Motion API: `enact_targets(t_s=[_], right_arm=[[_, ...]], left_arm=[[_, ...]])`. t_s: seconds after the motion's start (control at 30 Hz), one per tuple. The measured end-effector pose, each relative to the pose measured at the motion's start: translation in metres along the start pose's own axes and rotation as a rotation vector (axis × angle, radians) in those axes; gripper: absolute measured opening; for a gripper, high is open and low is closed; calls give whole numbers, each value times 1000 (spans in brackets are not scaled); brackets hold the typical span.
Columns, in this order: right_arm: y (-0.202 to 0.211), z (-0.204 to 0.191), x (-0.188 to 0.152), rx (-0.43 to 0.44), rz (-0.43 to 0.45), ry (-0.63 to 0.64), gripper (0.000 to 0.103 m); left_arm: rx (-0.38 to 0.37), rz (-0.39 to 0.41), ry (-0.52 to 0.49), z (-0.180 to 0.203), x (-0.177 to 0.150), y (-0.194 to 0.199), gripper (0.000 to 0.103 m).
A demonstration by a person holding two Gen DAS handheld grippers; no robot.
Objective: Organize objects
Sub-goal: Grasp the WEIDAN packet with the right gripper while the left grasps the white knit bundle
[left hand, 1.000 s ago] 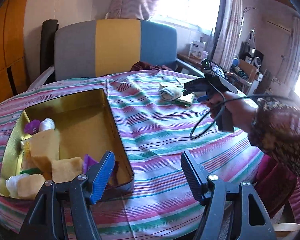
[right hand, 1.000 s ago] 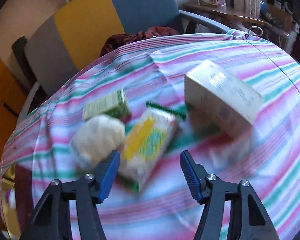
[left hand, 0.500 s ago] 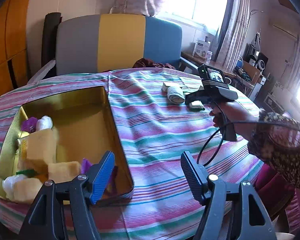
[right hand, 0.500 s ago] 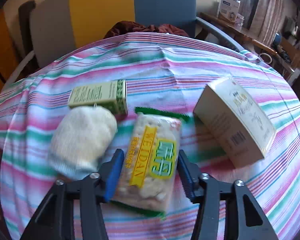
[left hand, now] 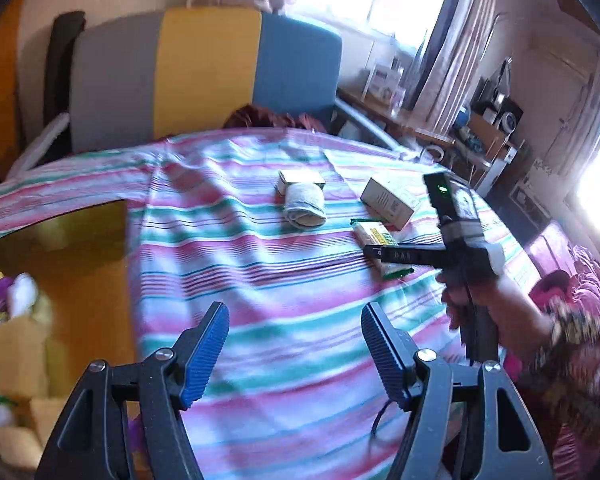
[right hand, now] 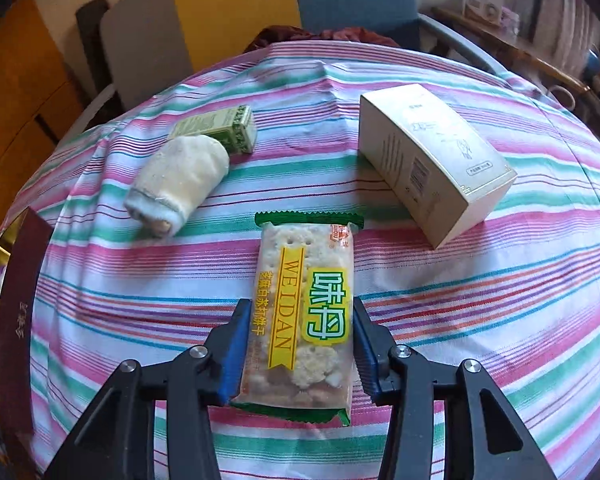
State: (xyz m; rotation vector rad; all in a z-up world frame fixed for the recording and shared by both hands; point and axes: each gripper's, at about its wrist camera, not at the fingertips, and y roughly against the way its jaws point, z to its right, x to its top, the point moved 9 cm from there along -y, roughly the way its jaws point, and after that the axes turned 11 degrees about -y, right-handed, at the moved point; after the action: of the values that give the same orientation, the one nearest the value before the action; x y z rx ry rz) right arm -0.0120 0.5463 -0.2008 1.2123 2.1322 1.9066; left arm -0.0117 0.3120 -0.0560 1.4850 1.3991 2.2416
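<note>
A cracker packet [right hand: 304, 304] with green and yellow print lies on the striped tablecloth, and my right gripper [right hand: 298, 350] is shut on its near end, both blue pads pressed to its sides. Beyond it lie a rolled white sock [right hand: 180, 184], a small green box [right hand: 220, 126] and a cream carton [right hand: 432, 164]. In the left wrist view my left gripper [left hand: 294, 350] hangs open over bare cloth with nothing between its fingers. Farther right there, a hand holds the right gripper [left hand: 376, 254] at the packet [left hand: 380, 240]. The gold tin [left hand: 60, 280] stands at the left.
The tin holds several yellow sponge-like blocks [left hand: 16, 344], white balls and a purple piece. A dark red lid [right hand: 18, 320] leans at the far left of the right wrist view. A grey, yellow and blue chair [left hand: 204, 72] stands behind the round table; shelves crowd the right.
My right gripper came down over the cracker packet and shut on it. My left gripper swung right, away from the tin, so the tin slid to the left edge of its view.
</note>
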Motion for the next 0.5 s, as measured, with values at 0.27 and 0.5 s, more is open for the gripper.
enact_targets(t_s=[0.27, 0.5], right_arm=[[1, 1, 2, 8, -28, -22, 48], [2, 12, 9, 5, -60, -70, 48]], left_arm=[[2, -100, 46, -1, 56, -106, 70], [74, -131, -88, 8, 90, -180, 74]])
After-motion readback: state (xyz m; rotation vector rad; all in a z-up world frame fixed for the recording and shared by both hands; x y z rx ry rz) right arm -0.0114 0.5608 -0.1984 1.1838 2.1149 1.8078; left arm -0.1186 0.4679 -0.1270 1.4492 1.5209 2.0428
